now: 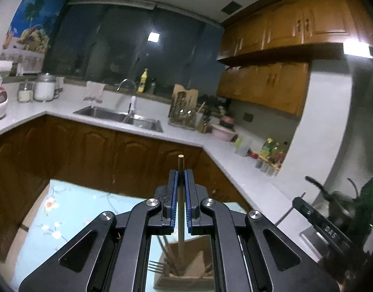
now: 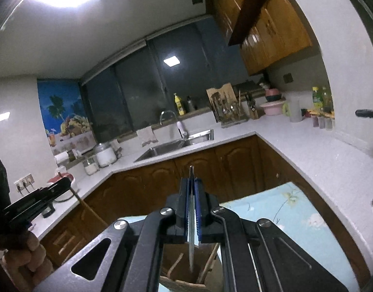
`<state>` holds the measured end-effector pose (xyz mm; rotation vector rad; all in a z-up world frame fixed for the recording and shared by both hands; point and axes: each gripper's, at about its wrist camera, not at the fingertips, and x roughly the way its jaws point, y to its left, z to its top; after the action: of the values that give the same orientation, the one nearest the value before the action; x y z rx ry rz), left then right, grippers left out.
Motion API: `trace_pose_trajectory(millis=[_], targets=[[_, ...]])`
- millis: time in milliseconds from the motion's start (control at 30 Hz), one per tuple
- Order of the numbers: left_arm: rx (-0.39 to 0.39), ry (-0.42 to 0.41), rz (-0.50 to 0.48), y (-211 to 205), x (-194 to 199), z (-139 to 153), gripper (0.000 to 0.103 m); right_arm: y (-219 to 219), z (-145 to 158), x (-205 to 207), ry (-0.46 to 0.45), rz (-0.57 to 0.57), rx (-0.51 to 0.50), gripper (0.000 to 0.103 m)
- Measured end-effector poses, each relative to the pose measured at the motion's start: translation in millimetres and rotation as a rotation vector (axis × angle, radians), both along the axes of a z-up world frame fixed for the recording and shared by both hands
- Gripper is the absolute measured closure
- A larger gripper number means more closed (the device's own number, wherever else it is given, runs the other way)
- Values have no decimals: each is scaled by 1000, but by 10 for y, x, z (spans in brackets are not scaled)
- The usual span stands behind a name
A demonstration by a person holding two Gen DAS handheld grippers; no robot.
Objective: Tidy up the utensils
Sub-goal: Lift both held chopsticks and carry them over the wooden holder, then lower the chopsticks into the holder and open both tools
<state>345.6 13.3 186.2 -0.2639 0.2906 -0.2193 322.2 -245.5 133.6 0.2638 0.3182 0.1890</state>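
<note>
My right gripper with blue pads is squeezed tight on a thin, flat silver metal utensil. It stands straight up and down between the pads. Its top pokes out above them. Its lower end hangs over a brown wooden utensil box, which has some wooden sticks leaning inside. The box sits on a light blue tablecloth with flowers. At the left edge I see my other black gripper, held in my hand. Far back are the steel sink and white counter.
</note>
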Motion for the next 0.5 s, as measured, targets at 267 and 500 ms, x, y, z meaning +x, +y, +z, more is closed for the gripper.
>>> trace_pose_trajectory(millis=[267,500], targets=[[-13,103,0,-117,128,-632,98,14,-435,50,69,-3,-7,98],[17,157,-23,-171,125,-881,98,-22,-661,115,146,6,-4,98]])
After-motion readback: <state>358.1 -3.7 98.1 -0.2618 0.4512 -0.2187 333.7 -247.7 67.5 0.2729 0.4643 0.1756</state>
